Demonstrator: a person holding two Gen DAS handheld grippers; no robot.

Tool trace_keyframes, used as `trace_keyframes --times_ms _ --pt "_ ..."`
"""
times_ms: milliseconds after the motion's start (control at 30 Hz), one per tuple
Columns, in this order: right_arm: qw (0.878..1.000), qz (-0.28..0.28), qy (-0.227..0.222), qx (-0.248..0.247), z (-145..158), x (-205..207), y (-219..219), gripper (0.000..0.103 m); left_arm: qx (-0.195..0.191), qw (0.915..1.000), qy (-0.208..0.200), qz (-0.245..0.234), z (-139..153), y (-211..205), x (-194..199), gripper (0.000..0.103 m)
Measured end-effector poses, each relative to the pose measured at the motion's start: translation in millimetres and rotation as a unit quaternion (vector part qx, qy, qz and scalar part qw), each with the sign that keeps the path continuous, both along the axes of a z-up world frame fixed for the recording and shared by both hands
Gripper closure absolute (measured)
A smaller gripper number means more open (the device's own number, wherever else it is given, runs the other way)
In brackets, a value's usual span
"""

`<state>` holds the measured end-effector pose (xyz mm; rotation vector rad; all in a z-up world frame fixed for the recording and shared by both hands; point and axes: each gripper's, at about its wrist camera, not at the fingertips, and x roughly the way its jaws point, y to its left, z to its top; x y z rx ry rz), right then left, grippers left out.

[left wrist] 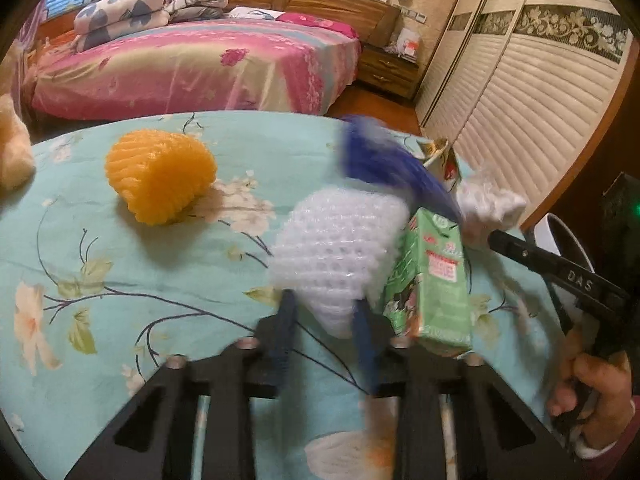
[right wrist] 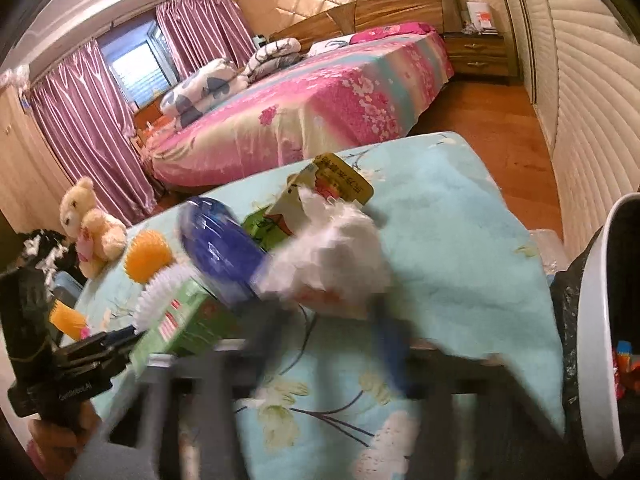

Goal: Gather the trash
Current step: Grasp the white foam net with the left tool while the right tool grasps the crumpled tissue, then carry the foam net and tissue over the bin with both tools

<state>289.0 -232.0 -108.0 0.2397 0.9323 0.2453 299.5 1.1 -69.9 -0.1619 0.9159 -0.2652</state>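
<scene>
- Left gripper [left wrist: 326,312]: jaws narrow, blue pads [left wrist: 285,320] pinching the near tail of a white foam net [left wrist: 340,248]. Net bulges out beyond the tips, over the table.
- Right gripper [right wrist: 324,312]: blurred in its own view, jaws close together with a crumpled white tissue wad [right wrist: 332,256] between them; looks gripped, contact itself is smeared. From the left wrist view the same wad [left wrist: 490,202] sits at the tip of the right tool, far right.
- Table [left wrist: 120,264]: turquoise floral cloth.
- Orange foam net [left wrist: 160,176]: lying on the cloth, far left, well apart from both grippers.
- Green carton [left wrist: 432,280]: upright-ish, tilted, just right of the white net, touching it.
- Blue object [left wrist: 384,164]: blurred, behind the white net and carton; can't tell what it is.
- Yellow-red packet [right wrist: 344,180]: just beyond the wad, on the cloth.
- Bin [right wrist: 600,320]: white rim, black liner, right of the table edge; some colourful wrappers inside.
- Teddy [right wrist: 90,224]: far left end of the table.
- Hand [left wrist: 592,392]: on the right tool's handle, lower right of the left wrist view.
- Background: pink bed [left wrist: 192,68], louvred wardrobe [left wrist: 520,92] to the right.
</scene>
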Motion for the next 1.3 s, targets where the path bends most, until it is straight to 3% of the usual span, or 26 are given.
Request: trace_keyframes --times_ms 33,233,533,900,1300 --pt "1.0 0.001 0.002 0.0 0 -1 1 0.096 0.001 1.0 -0.003 0.002 0 0 -1 0.09" --pt "1.0 0.009 -0.021 0.002 9 -17 -3 0.1 0.007 0.9995 -0.025 0.019 10 3 -19 0.094" --pt "0.999 0.018 -0.037 0.01 23 -49 -7 0.101 -0.019 0.9977 -0.048 0.044 25 7 -60 0.094" --pt "0.999 0.01 -0.041 0.019 34 -79 -26 0.101 -0.034 0.9977 -0.058 0.002 39 -9 -92 0.094" --pt "0.998 -0.014 -0.051 0.019 43 -96 -46 0.101 -0.035 0.9968 -0.059 -0.042 45 -46 -96 0.094"
